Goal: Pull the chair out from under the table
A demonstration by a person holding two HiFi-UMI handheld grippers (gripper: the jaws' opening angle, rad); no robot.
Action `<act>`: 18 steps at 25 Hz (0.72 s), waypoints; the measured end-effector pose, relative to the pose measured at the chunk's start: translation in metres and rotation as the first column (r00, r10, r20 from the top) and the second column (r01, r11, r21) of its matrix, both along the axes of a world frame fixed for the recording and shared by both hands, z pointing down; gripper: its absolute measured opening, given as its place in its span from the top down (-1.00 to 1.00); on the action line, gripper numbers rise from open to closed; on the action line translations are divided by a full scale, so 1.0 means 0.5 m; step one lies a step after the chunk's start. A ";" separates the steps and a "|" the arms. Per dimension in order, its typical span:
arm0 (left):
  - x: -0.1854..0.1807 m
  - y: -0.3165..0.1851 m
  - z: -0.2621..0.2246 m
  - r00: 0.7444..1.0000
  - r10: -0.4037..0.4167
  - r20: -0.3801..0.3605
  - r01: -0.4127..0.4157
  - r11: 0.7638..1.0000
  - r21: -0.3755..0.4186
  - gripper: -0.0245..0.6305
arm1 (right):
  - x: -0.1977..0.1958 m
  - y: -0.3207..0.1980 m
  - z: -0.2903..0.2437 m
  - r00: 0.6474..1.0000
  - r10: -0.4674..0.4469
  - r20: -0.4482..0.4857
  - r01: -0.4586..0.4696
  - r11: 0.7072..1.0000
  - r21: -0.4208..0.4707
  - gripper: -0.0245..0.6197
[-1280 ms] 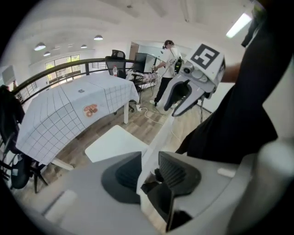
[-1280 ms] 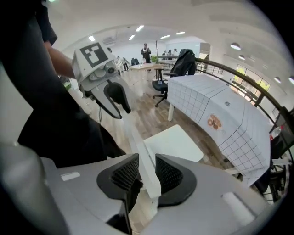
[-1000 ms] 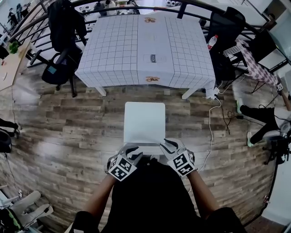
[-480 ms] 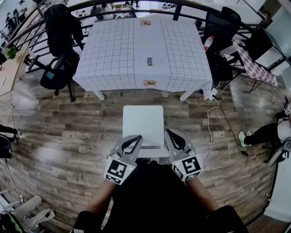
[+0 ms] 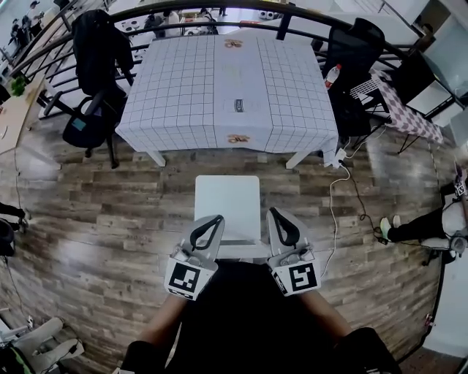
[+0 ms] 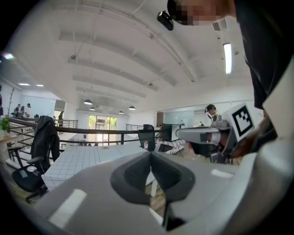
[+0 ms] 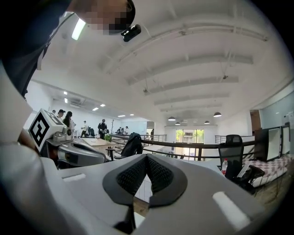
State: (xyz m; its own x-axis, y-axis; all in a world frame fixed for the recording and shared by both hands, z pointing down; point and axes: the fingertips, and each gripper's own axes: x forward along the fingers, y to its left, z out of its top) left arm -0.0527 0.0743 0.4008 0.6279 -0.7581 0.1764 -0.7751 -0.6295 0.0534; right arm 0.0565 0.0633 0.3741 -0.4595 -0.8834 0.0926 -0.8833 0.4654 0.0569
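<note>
The white chair (image 5: 227, 207) stands on the wood floor, clear of the white grid-patterned table (image 5: 230, 80), with a strip of floor between them. My left gripper (image 5: 216, 219) and right gripper (image 5: 272, 212) hover side by side above the chair's near edge, pointing towards the table. Both are shut with nothing between the jaws. In the left gripper view the left gripper (image 6: 150, 153) shows its pads meeting, with the table (image 6: 82, 158) beyond them. In the right gripper view the right gripper (image 7: 147, 157) is likewise shut and empty.
A black office chair with a jacket (image 5: 95, 66) stands left of the table, another black chair (image 5: 358, 58) right of it, beside a bottle (image 5: 333, 71). A white cable (image 5: 338, 212) trails over the floor at right. A dark railing (image 5: 183, 11) curves behind. A person's legs (image 5: 420, 223) show at far right.
Both grippers have come up off the chair's near edge, swung from pointing down to roughly level, and their jaws have shut. The chair keeps its place by the table.
</note>
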 end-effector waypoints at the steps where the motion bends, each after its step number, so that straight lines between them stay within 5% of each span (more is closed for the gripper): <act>1: 0.001 0.000 -0.001 1.000 0.003 0.000 -0.003 1.000 0.005 0.90 | -0.001 -0.001 -0.007 1.000 -0.005 0.007 0.005 1.000 0.008 0.93; 18: 0.032 0.001 0.007 0.997 0.068 -0.025 -0.068 0.998 -0.003 0.90 | -0.005 0.012 0.000 0.998 -0.055 -0.043 0.056 0.998 0.031 0.93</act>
